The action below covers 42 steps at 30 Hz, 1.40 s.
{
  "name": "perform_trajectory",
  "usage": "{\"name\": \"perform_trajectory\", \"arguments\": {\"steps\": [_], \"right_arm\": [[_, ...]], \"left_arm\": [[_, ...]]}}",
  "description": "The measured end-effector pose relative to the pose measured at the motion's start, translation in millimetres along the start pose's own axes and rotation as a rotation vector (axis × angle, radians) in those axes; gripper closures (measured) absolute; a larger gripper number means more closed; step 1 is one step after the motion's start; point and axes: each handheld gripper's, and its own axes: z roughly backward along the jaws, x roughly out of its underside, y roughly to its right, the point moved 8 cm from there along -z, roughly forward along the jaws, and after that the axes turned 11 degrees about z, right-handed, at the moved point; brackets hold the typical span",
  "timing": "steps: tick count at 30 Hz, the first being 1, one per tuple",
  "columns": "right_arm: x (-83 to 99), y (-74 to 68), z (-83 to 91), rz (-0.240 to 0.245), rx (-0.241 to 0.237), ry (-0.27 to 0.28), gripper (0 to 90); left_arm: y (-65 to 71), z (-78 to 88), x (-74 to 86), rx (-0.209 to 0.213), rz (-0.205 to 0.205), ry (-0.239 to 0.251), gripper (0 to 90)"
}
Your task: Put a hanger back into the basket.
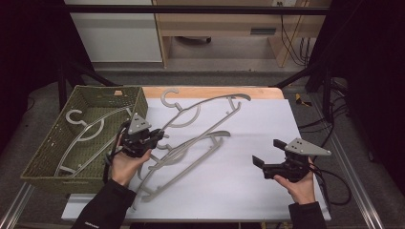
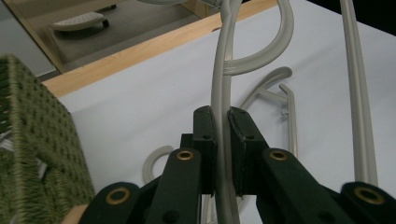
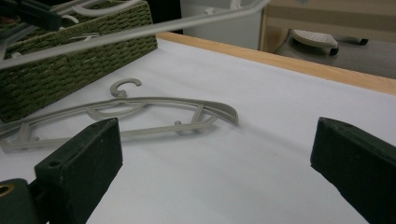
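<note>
The left gripper (image 1: 149,138), closed, pinches the thin bar of a grey plastic clothes hanger (image 1: 205,110) between its two black jaws; in the left gripper view the bar (image 2: 223,140) runs upward through the clamp, both pads pressed flat against it. The grip sits close to the neck of the hook, probably so that the long frame swings little while carried. The held hanger reaches away from the gripper toward the far right, its hook (image 1: 168,98) near the light wooden back edge of the worktop (image 1: 215,91); in the right gripper view its bar (image 3: 140,32) crosses above the worktop, so it appears lifted clear of the white sheet (image 1: 258,138). A second grey hanger (image 1: 191,160) lies flat on the sheet just right of the left gripper. Just left of that gripper stands an olive-green woven basket (image 1: 40,157), which already holds a third grey hanger (image 1: 86,133); the basket is judged to be the destination of the held one. The right gripper (image 1: 267,153) rests well apart at the near right, jaws wide, nothing between them.
</note>
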Motion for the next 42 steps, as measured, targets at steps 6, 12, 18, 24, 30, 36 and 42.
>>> {"name": "perform_trajectory", "arguments": {"steps": [6, 12, 18, 24, 30, 36, 42], "right_arm": [[-0.1, 0.8, 1.0, 0.004, 0.003, 0.0, 2.4], [-0.1, 1.5, 2.2, 0.005, 0.003, 0.0, 2.4], [0.5, 1.8, 1.6, 0.002, 0.008, -0.005, 2.4], [0.4, 1.9, 1.5, 0.003, 0.008, -0.005, 2.2], [0.4, 1.9, 1.5, 0.004, 0.009, -0.005, 2.2], [0.4, 2.5, 1.6, 0.008, 0.011, -0.006, 2.3], [0.6, 2.4, 1.1, 0.007, 0.011, -0.007, 2.3]], "left_arm": [[-21.7, 21.5, -6.7, -0.024, -0.006, 0.021, 81.7], [-48.2, 38.8, -9.0, -0.043, 0.005, 0.042, 81.6], [-78.6, 56.5, -13.0, -0.067, 0.031, 0.07, 81.6], [-99.9, 67.9, -14.7, -0.105, 0.02, 0.059, 81.6], [-120.3, 76.6, -15.2, -0.13, 0.034, 0.065, 81.6], [-143.5, 80.5, -11.8, -0.158, 0.046, 0.055, 81.6], [-164.0, 82.5, -5.7, -0.182, 0.052, 0.04, 81.6]]}}
